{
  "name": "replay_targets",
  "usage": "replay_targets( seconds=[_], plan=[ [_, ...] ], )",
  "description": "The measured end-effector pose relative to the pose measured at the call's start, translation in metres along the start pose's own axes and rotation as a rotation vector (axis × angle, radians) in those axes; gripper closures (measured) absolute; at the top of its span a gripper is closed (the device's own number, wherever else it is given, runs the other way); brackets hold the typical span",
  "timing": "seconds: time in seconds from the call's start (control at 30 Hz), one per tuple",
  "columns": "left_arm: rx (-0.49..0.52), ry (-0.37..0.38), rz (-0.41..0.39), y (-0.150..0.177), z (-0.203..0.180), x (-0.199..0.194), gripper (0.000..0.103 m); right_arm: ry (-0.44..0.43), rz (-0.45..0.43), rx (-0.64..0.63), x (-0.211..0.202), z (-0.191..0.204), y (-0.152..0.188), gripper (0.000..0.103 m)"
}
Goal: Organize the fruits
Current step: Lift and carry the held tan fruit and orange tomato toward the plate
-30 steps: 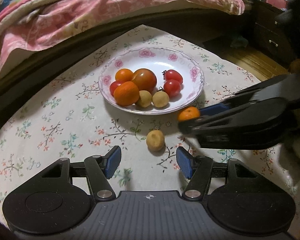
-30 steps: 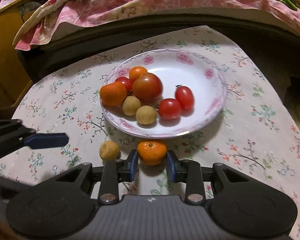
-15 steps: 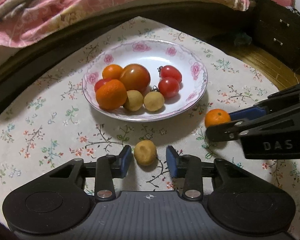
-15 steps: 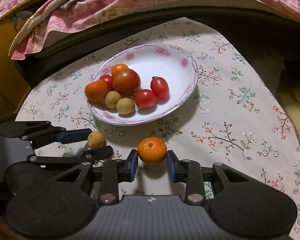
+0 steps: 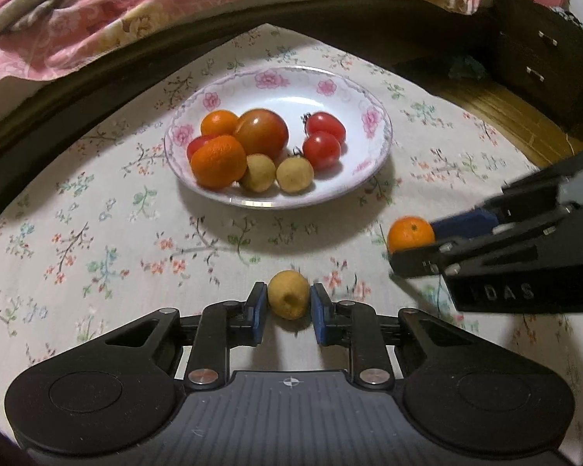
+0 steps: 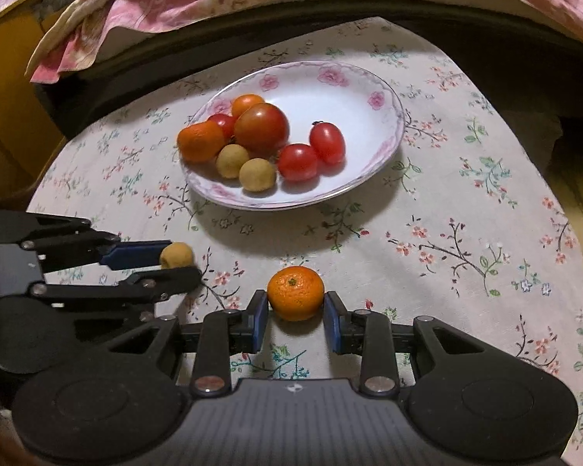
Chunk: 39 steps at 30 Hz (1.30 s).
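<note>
**Two fruits gripped in front of the plate**

The white round china plate with pink roses on its rim [image 5: 373, 120] sits on the cream floral tablecloth [image 5: 97, 233] and holds eight fruits: two orange mandarins, one at the near left [image 5: 217, 161] and a smaller one behind it [image 5: 218, 122]; one large red-brown tomato [image 5: 266, 132]; three small red cherry tomatoes, two side by side on the right [image 5: 324, 126] [image 5: 322, 149] and one mostly hidden behind the near mandarin [image 5: 196, 145]; and two small tan round fruits [image 5: 257, 173] [image 5: 294, 174] at the front edge, touching each other.

Two more fruits are off the plate, on the near side of it. The left gripper [image 5: 288, 308] has its blue-padded fingers closed against both sides of a third small tan round fruit [image 5: 287, 299], which shows a dimple at its end. In the right wrist view this same gripper [image 6: 175, 262] comes in from the left, and its near finger covers the lower part of the fruit. The right gripper [image 6: 296, 312] is clamped on a third orange mandarin [image 6: 295, 297], green stem scar facing up, with a pad pressed on each side. Whether either fruit touches the cloth cannot be told.

The two grippers stand near each other, side by side, with bare cloth between each of them and the plate. Beyond the table's far edge runs a dark frame, with a pink flowered quilt [image 5: 136, 11] draped above it. A dark wooden drawer chest [image 5: 540, 58] stands at the far right on a wood floor.
</note>
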<state>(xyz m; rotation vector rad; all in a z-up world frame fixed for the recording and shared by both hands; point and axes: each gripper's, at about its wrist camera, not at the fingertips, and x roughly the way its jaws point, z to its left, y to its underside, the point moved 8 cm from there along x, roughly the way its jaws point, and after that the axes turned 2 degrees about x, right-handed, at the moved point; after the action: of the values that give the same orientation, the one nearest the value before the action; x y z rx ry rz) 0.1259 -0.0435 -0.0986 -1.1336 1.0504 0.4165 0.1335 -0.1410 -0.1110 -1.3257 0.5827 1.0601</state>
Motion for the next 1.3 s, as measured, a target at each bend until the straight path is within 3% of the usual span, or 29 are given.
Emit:
replay_targets(
  seconds=[0.23, 0.4, 0.63, 0.8, 0.87, 1.03, 1.2, 1.3],
  plan=[
    [0.000, 0.004, 0.022, 0.024, 0.011, -0.020, 0.072, -0.039, 0.020, -0.073, -0.005, 0.022, 0.014, 0.069],
    [-0.003, 0.006, 0.040, 0.039, 0.018, -0.022, 0.071, -0.012, 0.010, -0.170, -0.004, 0.037, 0.022, 0.069],
    [0.006, 0.004, 0.027, 0.042, 0.018, -0.024, 0.066, -0.020, -0.002, -0.192, -0.001, 0.038, 0.020, 0.068],
    [-0.008, 0.000, 0.023, 0.040, 0.022, -0.024, 0.058, -0.030, 0.000, -0.180, -0.003, 0.034, 0.021, 0.063],
    [-0.016, 0.004, 0.020, 0.038, 0.023, -0.024, 0.050, -0.024, 0.000, -0.171, -0.004, 0.031, 0.020, 0.061],
    [-0.012, 0.013, 0.008, 0.035, 0.021, -0.023, 0.045, -0.040, 0.002, -0.146, -0.005, 0.028, 0.020, 0.059],
    [-0.029, 0.013, 0.014, 0.033, 0.021, -0.015, 0.046, -0.033, -0.002, -0.148, -0.003, 0.029, 0.019, 0.059],
    [-0.039, 0.013, 0.011, 0.031, 0.022, -0.013, 0.052, -0.034, -0.003, -0.135, -0.002, 0.028, 0.018, 0.059]
  ],
)
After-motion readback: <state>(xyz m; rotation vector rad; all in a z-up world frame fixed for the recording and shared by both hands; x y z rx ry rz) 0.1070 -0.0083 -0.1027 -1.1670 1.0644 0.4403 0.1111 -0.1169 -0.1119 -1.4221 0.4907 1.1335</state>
